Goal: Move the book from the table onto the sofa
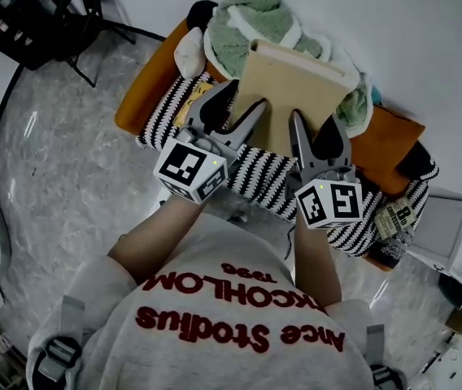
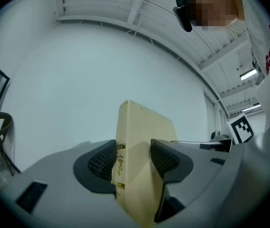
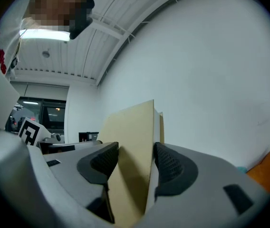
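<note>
A tan hardback book (image 1: 292, 96) hangs in the air over the sofa (image 1: 154, 75), held flat between both grippers. My left gripper (image 1: 233, 108) is shut on its near left corner; the left gripper view shows the spine (image 2: 125, 151) pinched between the ribbed pads (image 2: 101, 160). On the near right corner my right gripper (image 1: 314, 132) is shut; the book's cover (image 3: 132, 151) fills the gap between its pads (image 3: 166, 163). The book's far edge points at the white wall.
The orange sofa carries a black-and-white striped throw (image 1: 255, 177), a green-and-white plush heap (image 1: 255, 23) and a small white cushion (image 1: 189, 51). A black chair (image 1: 72, 15) stands at the far left on the marble floor. A white box (image 1: 442, 226) sits at the right.
</note>
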Tool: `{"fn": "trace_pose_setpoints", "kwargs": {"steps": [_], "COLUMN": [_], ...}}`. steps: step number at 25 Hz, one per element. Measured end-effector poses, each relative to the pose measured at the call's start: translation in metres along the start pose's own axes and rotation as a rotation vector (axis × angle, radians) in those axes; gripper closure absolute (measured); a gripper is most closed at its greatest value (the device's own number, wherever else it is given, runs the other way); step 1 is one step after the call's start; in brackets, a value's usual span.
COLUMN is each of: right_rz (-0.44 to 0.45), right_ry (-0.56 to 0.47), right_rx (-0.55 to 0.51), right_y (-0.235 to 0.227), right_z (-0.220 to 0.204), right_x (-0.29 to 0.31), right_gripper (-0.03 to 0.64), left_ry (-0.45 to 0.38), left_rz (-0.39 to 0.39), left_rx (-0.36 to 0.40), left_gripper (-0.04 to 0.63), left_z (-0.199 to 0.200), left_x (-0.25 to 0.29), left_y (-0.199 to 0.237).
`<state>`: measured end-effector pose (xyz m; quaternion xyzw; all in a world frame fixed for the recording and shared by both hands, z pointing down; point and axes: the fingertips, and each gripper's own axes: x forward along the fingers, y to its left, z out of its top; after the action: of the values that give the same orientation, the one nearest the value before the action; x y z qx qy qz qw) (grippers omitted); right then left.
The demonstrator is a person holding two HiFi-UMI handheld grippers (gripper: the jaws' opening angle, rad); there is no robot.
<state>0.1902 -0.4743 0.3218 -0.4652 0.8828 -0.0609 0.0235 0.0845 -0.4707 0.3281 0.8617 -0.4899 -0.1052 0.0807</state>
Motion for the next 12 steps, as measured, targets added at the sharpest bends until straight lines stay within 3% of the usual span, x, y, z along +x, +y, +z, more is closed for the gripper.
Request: {"fn": "trace_pose_setpoints", "kwargs": {"steps": [12], "right_rz": [-0.097], "right_ry": [0.085], "right_rx": [0.102], "right_y": [0.064], "right_z": [-0.073], "right_x": [0.156], "right_gripper": [0.356], "left_ry": [0.163], "left_rz": [-0.082], "left_rx": [-0.022], "left_gripper": [0.371], "left_z": [-0.018], "left_x": [0.003], "left_y": [0.186]}}
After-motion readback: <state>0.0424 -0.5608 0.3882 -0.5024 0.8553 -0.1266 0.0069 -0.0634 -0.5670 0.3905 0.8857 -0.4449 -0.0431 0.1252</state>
